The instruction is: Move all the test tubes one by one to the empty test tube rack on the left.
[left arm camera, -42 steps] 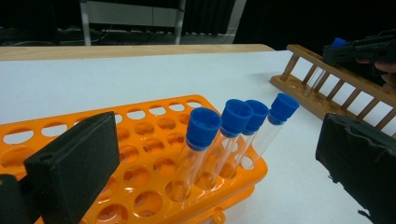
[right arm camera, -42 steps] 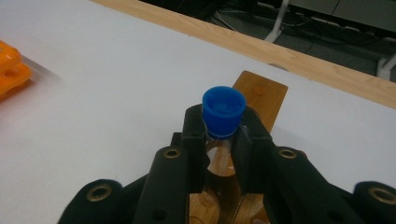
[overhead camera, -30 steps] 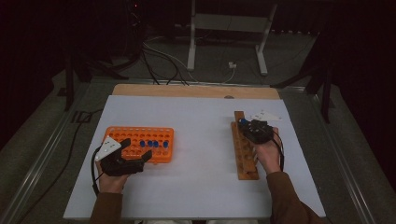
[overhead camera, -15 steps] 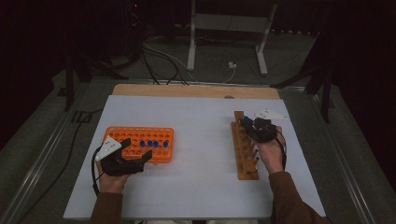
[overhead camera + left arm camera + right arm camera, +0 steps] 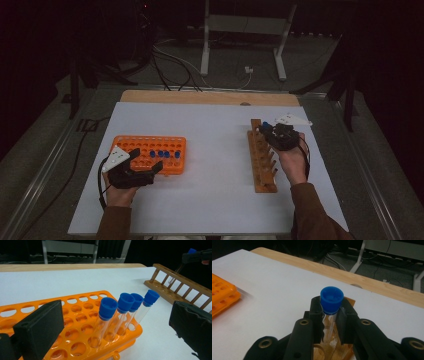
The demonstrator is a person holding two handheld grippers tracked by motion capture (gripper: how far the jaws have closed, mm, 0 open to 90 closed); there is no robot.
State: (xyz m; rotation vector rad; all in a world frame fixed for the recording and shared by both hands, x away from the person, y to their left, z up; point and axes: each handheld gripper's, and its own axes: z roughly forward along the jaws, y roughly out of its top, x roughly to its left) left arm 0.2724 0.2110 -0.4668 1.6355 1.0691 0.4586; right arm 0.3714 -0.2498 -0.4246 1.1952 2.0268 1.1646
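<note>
Clamping a blue-capped test tube (image 5: pixel 331 305) just under its cap, the right gripper (image 5: pixel 329 315) holds it over the wooden rack (image 5: pixel 260 160); the left gripper (image 5: pixel 134 172) gapes empty beside the orange rack (image 5: pixel 150 152) with four capped tubes (image 5: pixel 125 312).

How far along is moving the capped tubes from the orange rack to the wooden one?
Early. No tube can be seen seated in the long wooden peg rack. The right hand-held gripper clamps one blue-capped clear tube above it. Four stay in the orange plastic rack; the left hand-held gripper waits open beside it.
</note>
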